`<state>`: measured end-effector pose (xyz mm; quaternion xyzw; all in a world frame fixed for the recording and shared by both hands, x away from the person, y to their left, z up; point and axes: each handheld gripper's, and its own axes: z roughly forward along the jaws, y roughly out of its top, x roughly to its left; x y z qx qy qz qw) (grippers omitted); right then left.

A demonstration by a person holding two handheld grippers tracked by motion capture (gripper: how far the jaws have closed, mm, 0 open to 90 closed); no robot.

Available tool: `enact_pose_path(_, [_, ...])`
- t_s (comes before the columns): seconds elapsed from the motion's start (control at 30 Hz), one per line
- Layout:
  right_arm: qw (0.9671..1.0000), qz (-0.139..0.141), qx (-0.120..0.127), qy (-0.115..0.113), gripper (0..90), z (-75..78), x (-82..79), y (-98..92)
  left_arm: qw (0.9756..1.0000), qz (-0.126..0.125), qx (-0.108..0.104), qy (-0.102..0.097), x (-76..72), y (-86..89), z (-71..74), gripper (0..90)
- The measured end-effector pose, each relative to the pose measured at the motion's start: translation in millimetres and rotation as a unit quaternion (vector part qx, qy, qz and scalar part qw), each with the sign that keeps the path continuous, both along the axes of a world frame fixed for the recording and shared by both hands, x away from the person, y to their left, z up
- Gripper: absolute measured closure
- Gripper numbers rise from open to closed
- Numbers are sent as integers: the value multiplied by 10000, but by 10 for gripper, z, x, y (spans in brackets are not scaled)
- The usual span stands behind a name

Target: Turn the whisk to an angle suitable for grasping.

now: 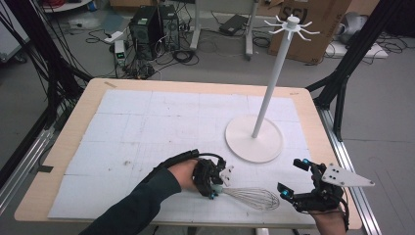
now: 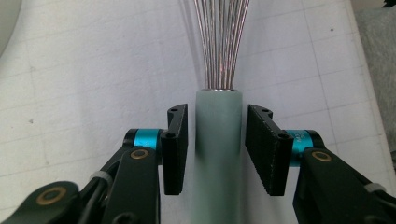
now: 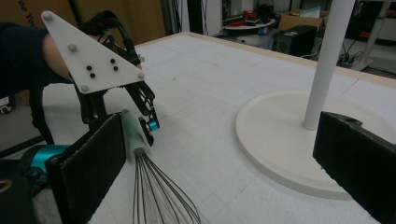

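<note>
A metal whisk [image 1: 254, 198] with a pale green handle [image 2: 218, 144] lies on the white gridded mat near the table's front edge, wires pointing right. My left gripper [image 1: 214, 185] straddles the handle from the left. Its pads [image 2: 180, 140] stand a sliver off each side of the handle, so it is open. My right gripper [image 1: 292, 177] hovers just right of the wire end, jaws spread wide with nothing between them. In the right gripper view the whisk [image 3: 154, 196] lies close to the left jaw, with the left gripper [image 3: 140, 125] behind it.
A white hook stand [image 1: 270, 85] rises from a round base [image 1: 247, 147] behind the whisk, right of centre. The base [image 3: 280, 140] sits close ahead of my right gripper. The wooden table edge [image 1: 342, 171] runs just right of it. Computers and cables lie on the floor beyond.
</note>
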<state>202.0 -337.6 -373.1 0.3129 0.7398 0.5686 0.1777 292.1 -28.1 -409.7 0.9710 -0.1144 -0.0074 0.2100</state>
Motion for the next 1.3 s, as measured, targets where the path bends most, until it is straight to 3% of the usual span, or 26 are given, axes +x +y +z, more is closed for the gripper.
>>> enact_pose_path(0.1, [10000,1,3,3,21,0,0,6,9999,1,-92,90,-5,38,50,576])
enact_pose_path(0.27, [10000,79,23,55,21,-7,4,20,9980,35,-472,422,-19,159,180,521])
enact_pose_path(0.5, [9998,178,17,28,21,-7,9,42,9919,466,-852,814,-44,394,293,470])
enact_pose_path(0.63, [9995,306,103,17,20,-20,16,49,9882,676,-1006,931,-45,547,325,383])
enact_pose_path(0.83, [9992,381,73,72,20,-38,37,90,9803,1033,-1190,1191,-57,762,384,278])
enact_pose_path(0.93, [9992,372,93,110,6,-52,57,111,9734,1266,-1299,1396,-58,891,388,216])
enact_pose_path(1.03, [9991,403,115,118,5,-69,78,123,9702,1405,-1392,1400,-67,1010,392,155])
enact_pose_path(1.13, [9988,455,115,166,5,-81,90,154,9634,1669,-1589,1368,-77,1149,385,34])
enact_pose_path(1.23, [9984,522,83,189,5,-91,106,190,9574,1865,-1711,1393,-88,1281,389,17])
enact_pose_path(1.27, [9984,529,70,196,5,-93,110,200,9577,1890,-1709,1333,-91,1327,391,17])
enact_pose_path(1.3, [9983,534,74,216,5,-94,112,212,9563,1921,-1769,1313,-98,1373,386,16])
